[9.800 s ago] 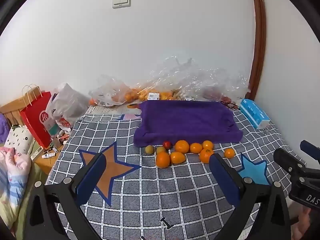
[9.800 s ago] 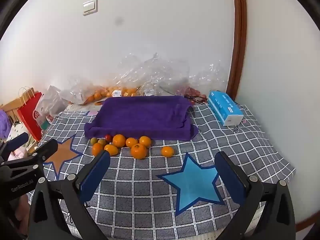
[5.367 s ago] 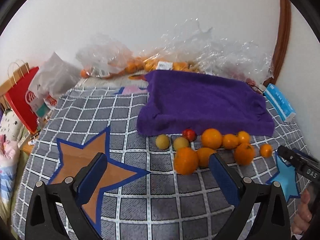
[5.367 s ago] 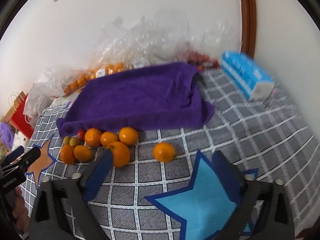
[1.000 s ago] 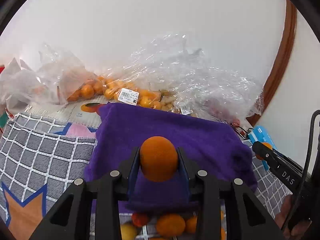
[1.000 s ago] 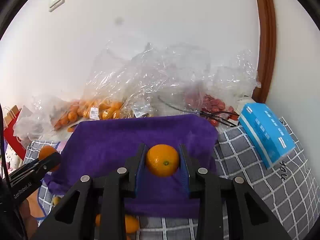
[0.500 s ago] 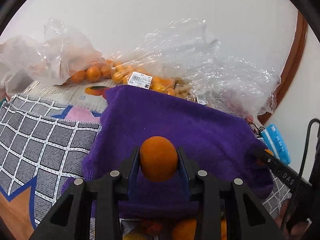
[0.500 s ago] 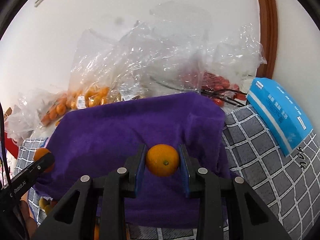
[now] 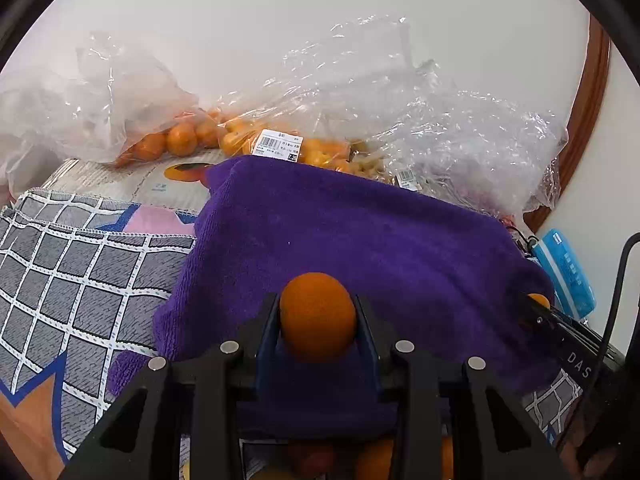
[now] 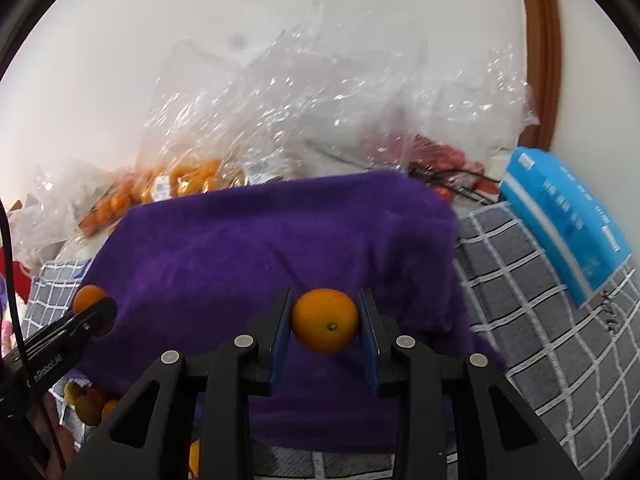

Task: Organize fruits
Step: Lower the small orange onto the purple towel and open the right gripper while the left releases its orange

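One purple towel (image 9: pixel 360 248) lies on the checked cloth (image 9: pixel 80 280), with clear plastic bags (image 9: pixel 400 112) of fruit behind it and one blue packet (image 10: pixel 568 216) to its right. Over the towel's near half, two grippers each clamp one orange: the left gripper (image 9: pixel 318 320) grips the darker orange (image 9: pixel 318 316), the right gripper (image 10: pixel 325 322) the brighter orange (image 10: pixel 325 320). A few more fruits (image 10: pixel 90 404) lie at the towel's near edge

two oranges, darker one (image 9: pixel 318 316), brighter one (image 10: pixel 325 320), over purple towel (image 9: pixel 360 240)
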